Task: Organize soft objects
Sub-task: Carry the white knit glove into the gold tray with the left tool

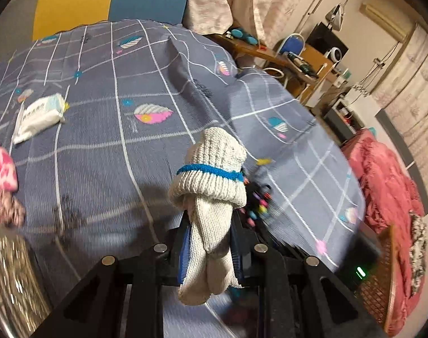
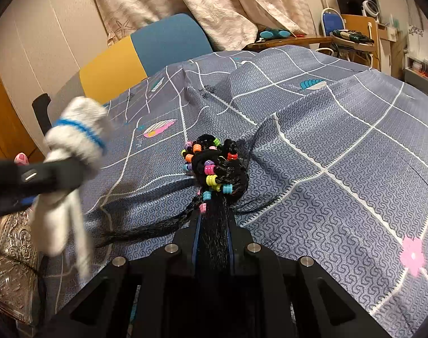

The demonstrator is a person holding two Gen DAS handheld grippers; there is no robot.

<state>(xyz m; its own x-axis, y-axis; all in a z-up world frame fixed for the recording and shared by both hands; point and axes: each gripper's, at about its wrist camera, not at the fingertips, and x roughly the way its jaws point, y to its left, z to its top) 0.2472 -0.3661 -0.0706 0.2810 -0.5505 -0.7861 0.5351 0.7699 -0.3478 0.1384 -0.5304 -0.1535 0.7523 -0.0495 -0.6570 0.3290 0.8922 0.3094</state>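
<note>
Your left gripper [image 1: 208, 242] is clamped on the rolled knit sock bundle [image 1: 211, 174], pinching its loose lower ends so the blue-banded head stands above the patterned bedspread [image 1: 101, 155]. Your right gripper [image 2: 214, 225] is closed on the black beaded hairpiece [image 2: 214, 166], whose knot rests on the same spread. Judgement: both are light, limp and compressible, so nothing breaks, but the sock tails can slide out under swing, so grip nearer the fat folded cuff; the hair strands look slick, so hold close to the beaded knot.
</note>
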